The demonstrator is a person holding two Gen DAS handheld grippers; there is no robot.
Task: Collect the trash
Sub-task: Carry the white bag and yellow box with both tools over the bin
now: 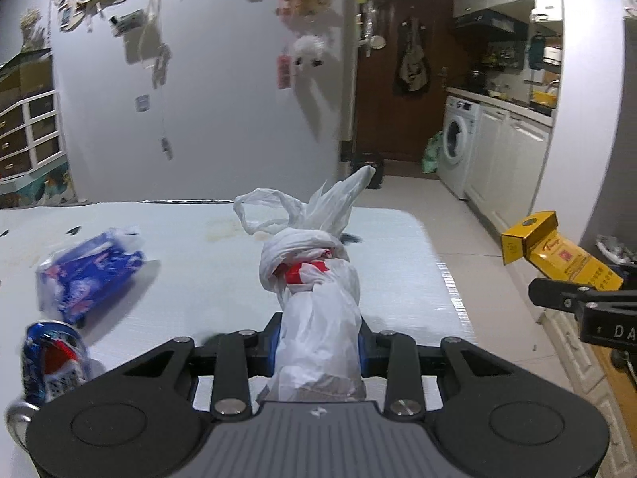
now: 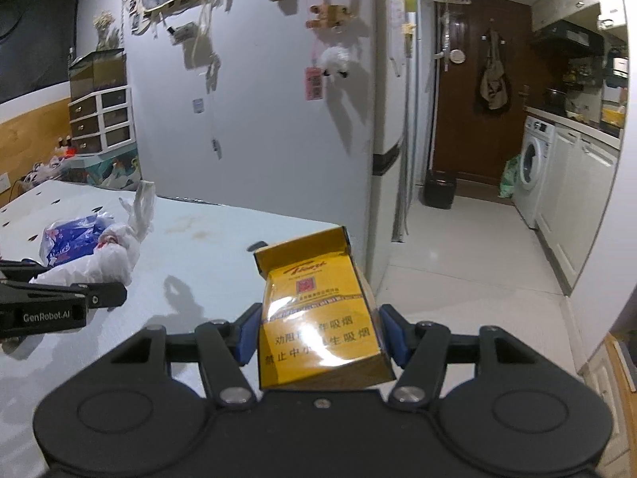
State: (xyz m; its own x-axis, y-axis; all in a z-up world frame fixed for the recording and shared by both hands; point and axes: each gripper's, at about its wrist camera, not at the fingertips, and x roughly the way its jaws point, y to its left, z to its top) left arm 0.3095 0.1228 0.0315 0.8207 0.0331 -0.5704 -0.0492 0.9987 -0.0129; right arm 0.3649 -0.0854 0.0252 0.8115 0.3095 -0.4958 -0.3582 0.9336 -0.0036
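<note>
Left to right: crushed blue can (image 1: 51,362) and blue packet (image 1: 89,275) lying on the pale bench (image 1: 199,271); left tool (image 1: 318,342) clamped narrowly on a knotted white plastic bag (image 1: 318,318) above the bench; right tool (image 2: 318,338) gripping a yellow cigarette pack (image 2: 318,318), lid open, at the bench's edge.
</note>
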